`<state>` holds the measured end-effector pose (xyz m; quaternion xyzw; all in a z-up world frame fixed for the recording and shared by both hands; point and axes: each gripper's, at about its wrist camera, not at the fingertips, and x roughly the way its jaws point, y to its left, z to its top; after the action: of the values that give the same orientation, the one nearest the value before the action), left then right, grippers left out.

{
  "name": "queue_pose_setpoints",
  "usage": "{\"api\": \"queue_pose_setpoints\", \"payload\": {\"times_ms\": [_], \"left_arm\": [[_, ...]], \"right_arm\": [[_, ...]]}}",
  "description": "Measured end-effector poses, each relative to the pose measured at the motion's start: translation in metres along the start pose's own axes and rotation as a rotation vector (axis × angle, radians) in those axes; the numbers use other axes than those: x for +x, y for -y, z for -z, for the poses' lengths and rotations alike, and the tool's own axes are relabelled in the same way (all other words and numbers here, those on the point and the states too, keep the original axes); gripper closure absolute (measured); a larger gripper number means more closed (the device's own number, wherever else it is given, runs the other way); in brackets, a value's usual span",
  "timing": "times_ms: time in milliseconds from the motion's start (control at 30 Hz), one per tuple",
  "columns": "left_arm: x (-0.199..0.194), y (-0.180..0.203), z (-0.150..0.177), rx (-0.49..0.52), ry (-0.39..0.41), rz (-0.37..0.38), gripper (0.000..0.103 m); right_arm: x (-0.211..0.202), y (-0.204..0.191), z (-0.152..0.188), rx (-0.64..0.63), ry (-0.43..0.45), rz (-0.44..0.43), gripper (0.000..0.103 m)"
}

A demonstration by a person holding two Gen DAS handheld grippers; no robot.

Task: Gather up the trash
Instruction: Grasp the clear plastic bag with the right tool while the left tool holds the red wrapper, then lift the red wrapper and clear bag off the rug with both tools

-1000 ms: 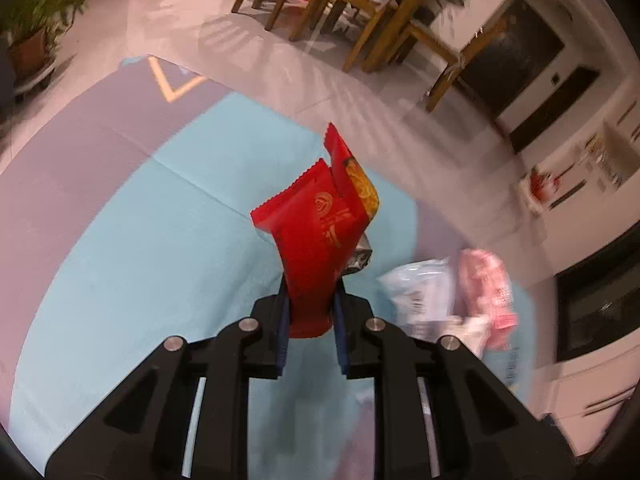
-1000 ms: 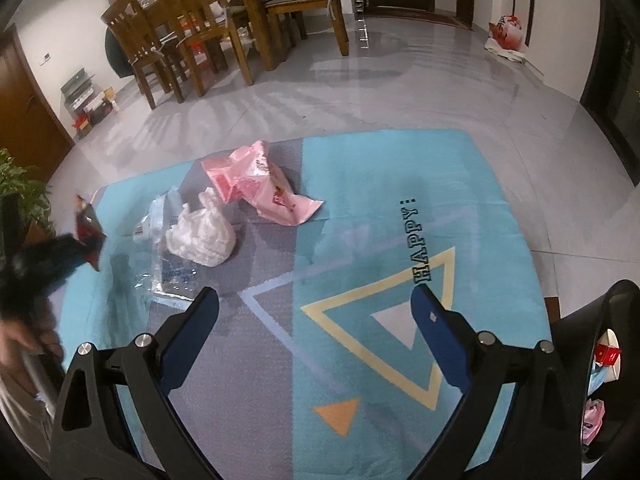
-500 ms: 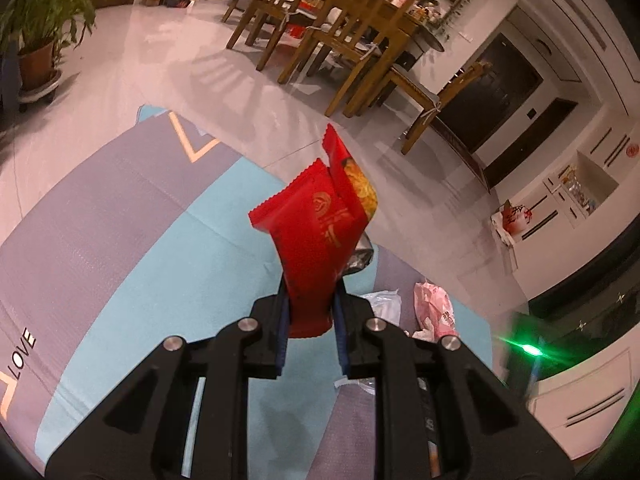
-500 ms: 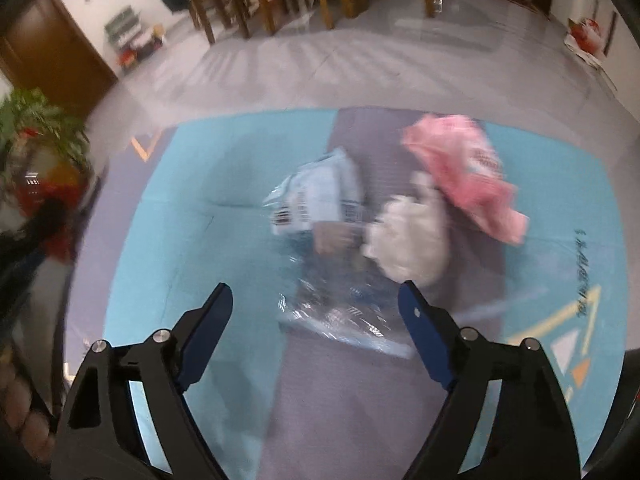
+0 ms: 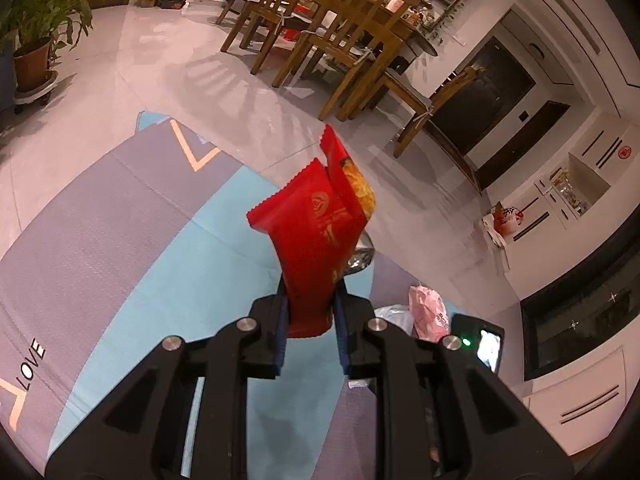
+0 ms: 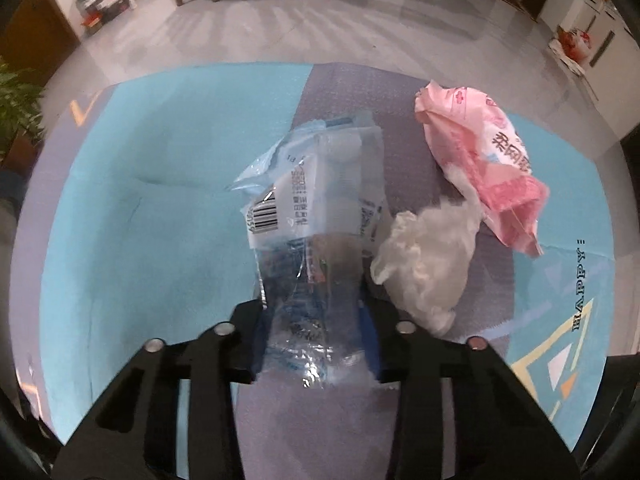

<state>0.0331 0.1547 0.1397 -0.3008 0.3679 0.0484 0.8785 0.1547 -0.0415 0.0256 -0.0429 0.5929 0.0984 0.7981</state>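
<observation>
Right gripper [image 6: 316, 344]: our jaws are closing about the near end of a clear, crinkled plastic wrapper with a barcode label [image 6: 308, 216], which lies between the fingers, its long axis running straight ahead of them over the blue-and-grey floor mat [image 6: 140, 208]. A crumpled white tissue [image 6: 428, 264] lies just beside the right finger. Left gripper [image 5: 310, 320]: nearly shut, we pinch a red foil snack packet [image 5: 316, 236] upright, clear of the mat.

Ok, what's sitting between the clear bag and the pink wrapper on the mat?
A crumpled white plastic bag lies between the clear bag and the pink wrapper, seen in the right wrist view.
</observation>
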Motion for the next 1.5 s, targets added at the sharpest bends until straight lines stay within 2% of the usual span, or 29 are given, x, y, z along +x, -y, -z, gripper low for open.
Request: {"api": "queue_pose_setpoints", "payload": {"times_ms": [100,233,500,567,667,767,867,1033,1233,1500], "left_arm": [[0.001,0.005,0.003,0.014,-0.008,0.001,0.082],[0.003,0.015,0.008,0.047,-0.016,0.002,0.082],[0.012,0.043,0.023,0.154,-0.043,-0.013,0.082],[0.017,0.052,0.030,0.187,-0.059,-0.013,0.082],[0.023,0.063,0.041,0.220,-0.099,-0.001,0.082],[0.027,0.074,0.051,0.239,-0.135,0.050,0.082],[0.032,0.086,0.062,0.278,-0.153,0.049,0.082],[0.043,0.098,0.075,0.296,-0.207,0.075,0.082],[0.046,0.107,0.083,0.338,-0.210,0.063,0.082],[0.047,0.104,0.084,0.336,-0.219,0.044,0.082]], "right_arm": [[-0.011,0.006,0.009,0.001,0.007,-0.040,0.074],[-0.046,0.027,0.042,0.003,0.055,-0.129,0.074],[-0.087,0.076,0.081,0.080,0.109,-0.178,0.074],[-0.095,0.092,0.087,0.117,0.152,-0.143,0.074],[-0.103,0.117,0.090,0.189,0.201,-0.102,0.074],[-0.105,0.141,0.088,0.267,0.213,-0.110,0.074],[-0.111,0.159,0.091,0.310,0.236,-0.129,0.074],[-0.117,0.174,0.103,0.354,0.238,-0.130,0.074],[-0.126,0.183,0.106,0.373,0.260,-0.151,0.074],[-0.128,0.190,0.107,0.388,0.269,-0.183,0.074]]}}
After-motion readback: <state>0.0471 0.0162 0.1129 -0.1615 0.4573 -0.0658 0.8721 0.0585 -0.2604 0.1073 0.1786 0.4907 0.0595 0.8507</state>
